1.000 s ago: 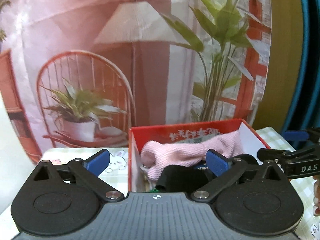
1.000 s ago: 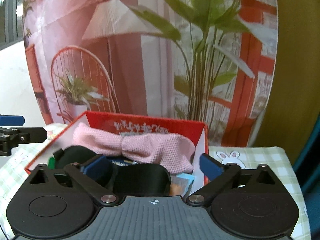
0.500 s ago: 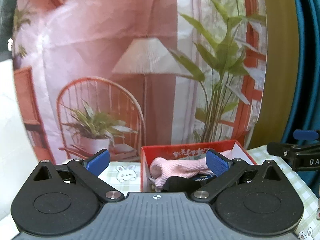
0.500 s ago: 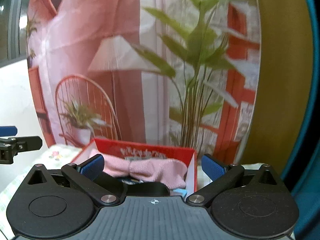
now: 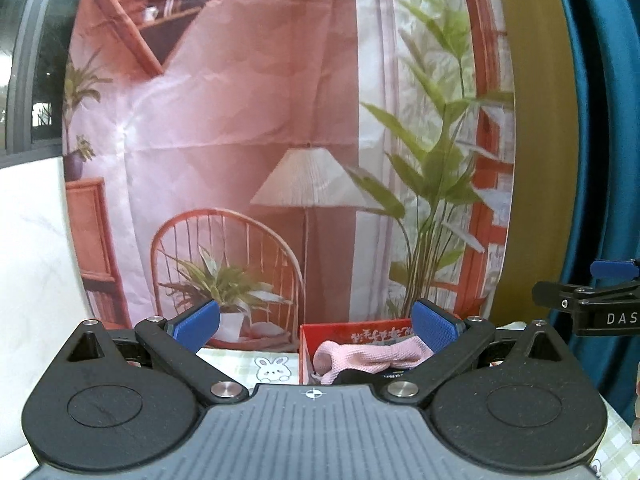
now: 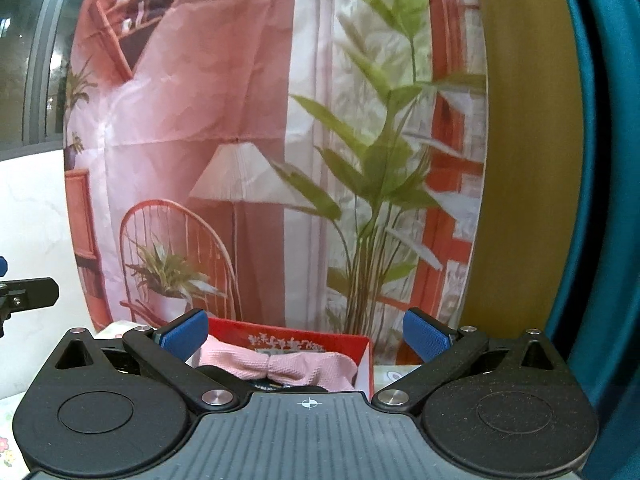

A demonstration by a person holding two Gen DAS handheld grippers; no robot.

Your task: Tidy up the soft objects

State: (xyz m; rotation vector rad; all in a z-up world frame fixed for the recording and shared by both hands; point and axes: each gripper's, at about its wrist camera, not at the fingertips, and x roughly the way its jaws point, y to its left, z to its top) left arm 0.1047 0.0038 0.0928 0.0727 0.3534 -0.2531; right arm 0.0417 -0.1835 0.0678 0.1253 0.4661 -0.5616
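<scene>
A red box [image 5: 352, 327] stands on the table ahead, and it also shows in the right wrist view [image 6: 288, 334]. A pink knitted cloth [image 5: 372, 356] lies across its top over a black soft item [image 5: 352, 378]; the cloth also shows in the right wrist view [image 6: 276, 366]. My left gripper [image 5: 316, 322] is open and empty, held back from the box and above it. My right gripper [image 6: 304, 334] is open and empty, likewise back from the box. The right gripper's fingers [image 5: 576, 300] show at the left view's right edge.
A printed backdrop [image 5: 280, 140] with chair, lamp and plants hangs behind the table. The tablecloth [image 5: 248, 364] is pale green check with rabbit prints. A white wall [image 5: 32, 260] is left, a teal curtain [image 6: 600, 200] right.
Both grippers have pulled back and risen away from the box, which now looks smaller and lower in both views. Both stay open and empty.
</scene>
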